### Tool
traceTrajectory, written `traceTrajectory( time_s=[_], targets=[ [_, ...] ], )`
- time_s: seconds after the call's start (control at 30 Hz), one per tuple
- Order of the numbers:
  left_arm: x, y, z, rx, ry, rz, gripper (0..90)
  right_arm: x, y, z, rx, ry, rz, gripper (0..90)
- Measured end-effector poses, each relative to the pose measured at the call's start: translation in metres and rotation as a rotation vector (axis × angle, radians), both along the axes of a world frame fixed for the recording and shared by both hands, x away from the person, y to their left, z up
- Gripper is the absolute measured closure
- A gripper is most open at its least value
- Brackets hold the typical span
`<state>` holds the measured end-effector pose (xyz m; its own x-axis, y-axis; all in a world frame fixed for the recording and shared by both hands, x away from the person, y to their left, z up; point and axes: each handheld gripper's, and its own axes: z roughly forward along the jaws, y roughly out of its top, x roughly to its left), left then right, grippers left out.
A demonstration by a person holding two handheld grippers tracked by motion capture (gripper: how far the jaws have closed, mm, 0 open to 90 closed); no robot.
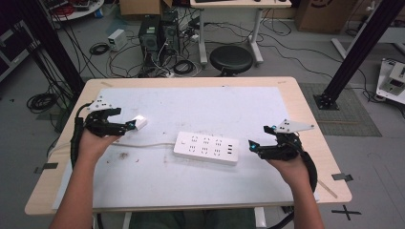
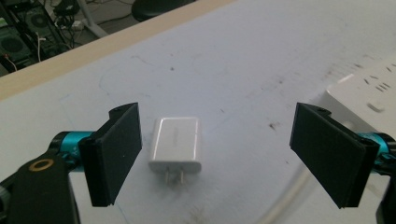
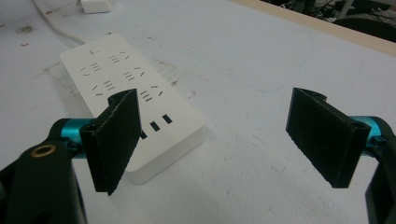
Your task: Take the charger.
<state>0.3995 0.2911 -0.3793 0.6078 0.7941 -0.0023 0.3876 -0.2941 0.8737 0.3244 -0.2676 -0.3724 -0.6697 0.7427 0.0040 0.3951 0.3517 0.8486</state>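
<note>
The left claw (image 2: 217, 156) hangs with its jaws wide apart around a small white charger (image 2: 176, 143), which lies flat on the bench (image 1: 305, 114) toward its left edge, prongs pointing back at the camera; nothing touches it, and the spread looks set to close on its sides. A white power strip (image 1: 206, 148) lies near the middle of the bench, sockets up, its cord (image 1: 143, 144) trailing toward the left edge. The right claw (image 3: 224, 140), jaws likewise apart and empty, hovers just beside the strip's right end, probably placed to steady it for plugging in.
</note>
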Motion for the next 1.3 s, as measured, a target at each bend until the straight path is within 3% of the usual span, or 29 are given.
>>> traceTrajectory(
  time_s=[0.1, 0.13, 0.17, 0.2, 0.3, 0.37, 0.43, 0.5, 0.8, 0.93, 1.3],
  targets=[
    [0.015, 0.001, -0.010, -0.026, 0.020, 0.013, 17.0, 0.001, -0.001, 0.001, -0.002, 0.007, -0.004, 18.5],
    [0.020, 0.002, -0.014, -0.020, 0.031, 0.017, 17.0, 0.001, -0.001, 0.001, -0.002, 0.007, -0.004, 18.5],
    [0.029, 0.002, -0.024, -0.018, 0.066, 0.025, 17.4, 0.003, -0.002, 0.001, -0.009, 0.012, -0.006, 18.5],
    [0.029, 0.002, -0.024, -0.018, 0.066, 0.025, 17.6, 0.003, -0.002, 0.001, -0.009, 0.012, -0.006, 18.5],
    [0.038, 0.000, -0.038, 0.030, 0.092, 0.041, 17.6, 0.006, -0.002, -0.001, -0.017, 0.021, -0.010, 18.5],
    [0.043, -0.003, -0.046, 0.026, 0.104, 0.042, 17.6, 0.007, -0.002, -0.002, -0.017, 0.021, -0.008, 18.5],
    [0.046, -0.005, -0.051, 0.058, 0.111, 0.039, 17.6, 0.008, 0.000, -0.004, -0.017, 0.029, -0.010, 18.5],
    [0.049, -0.006, -0.056, 0.064, 0.116, 0.041, 17.6, 0.009, 0.002, -0.005, -0.019, 0.034, -0.008, 18.5],
    [0.053, -0.006, -0.065, 0.050, 0.134, 0.021, 17.6, 0.010, 0.008, -0.005, -0.027, 0.032, -0.006, 18.5],
    [0.054, -0.008, -0.067, 0.081, 0.147, 0.030, 18.8, 0.011, 0.009, -0.005, -0.028, 0.029, -0.001, 18.5],
    [0.054, -0.014, -0.069, 0.143, 0.147, 0.009, 34.2, 0.006, 0.006, -0.005, -0.028, 0.029, -0.017, 18.5]
  ],
)
